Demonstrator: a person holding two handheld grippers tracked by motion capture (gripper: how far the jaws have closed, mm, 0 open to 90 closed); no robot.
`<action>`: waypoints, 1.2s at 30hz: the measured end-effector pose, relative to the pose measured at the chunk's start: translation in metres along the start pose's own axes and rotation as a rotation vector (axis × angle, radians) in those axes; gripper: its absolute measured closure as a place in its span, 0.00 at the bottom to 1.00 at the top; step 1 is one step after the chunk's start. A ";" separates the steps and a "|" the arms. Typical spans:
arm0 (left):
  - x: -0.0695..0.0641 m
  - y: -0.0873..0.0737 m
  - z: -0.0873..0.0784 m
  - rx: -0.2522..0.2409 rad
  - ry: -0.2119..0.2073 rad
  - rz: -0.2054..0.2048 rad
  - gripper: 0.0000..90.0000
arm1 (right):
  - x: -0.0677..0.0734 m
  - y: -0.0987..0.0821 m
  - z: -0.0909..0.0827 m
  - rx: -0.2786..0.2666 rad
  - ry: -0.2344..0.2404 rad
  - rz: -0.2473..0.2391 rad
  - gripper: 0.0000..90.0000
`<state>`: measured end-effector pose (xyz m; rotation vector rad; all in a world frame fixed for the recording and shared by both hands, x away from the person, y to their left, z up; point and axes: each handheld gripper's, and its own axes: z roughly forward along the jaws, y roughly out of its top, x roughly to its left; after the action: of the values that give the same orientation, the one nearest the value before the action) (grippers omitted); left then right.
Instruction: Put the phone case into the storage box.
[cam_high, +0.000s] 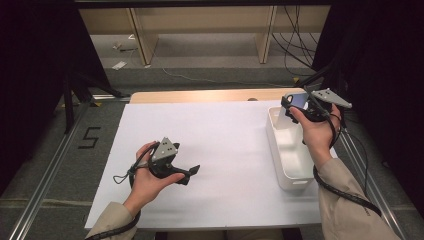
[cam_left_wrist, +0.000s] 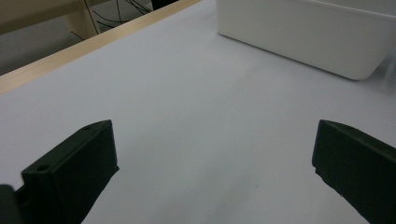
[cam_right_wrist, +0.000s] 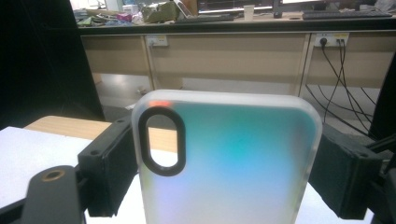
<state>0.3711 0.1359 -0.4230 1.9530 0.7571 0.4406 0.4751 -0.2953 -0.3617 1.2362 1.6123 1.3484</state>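
Right claw gripping phone case above bin — left claw open

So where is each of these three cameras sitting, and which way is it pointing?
High view: above the person's side, looking down on the white table; forearms, both hands.
Left gripper view: rides the left gripper, facing the white bin; its open black fingers.
Right gripper view: rides the right gripper, facing the desks; fingers clamp a phone case.
Shared: high and left views both show the bin.
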 end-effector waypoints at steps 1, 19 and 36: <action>0.000 0.000 0.000 0.001 0.000 0.001 0.00 | 0.000 0.000 0.000 0.001 -0.001 -0.001 0.20; 0.000 0.000 0.000 0.000 0.001 0.000 0.00 | 0.000 -0.003 0.002 0.012 -0.005 -0.007 0.20; 0.000 0.000 0.000 0.000 0.000 0.000 0.00 | 0.000 -0.005 0.005 0.022 -0.008 -0.010 0.20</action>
<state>0.3710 0.1362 -0.4229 1.9528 0.7571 0.4413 0.4780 -0.2935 -0.3677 1.2437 1.6298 1.3211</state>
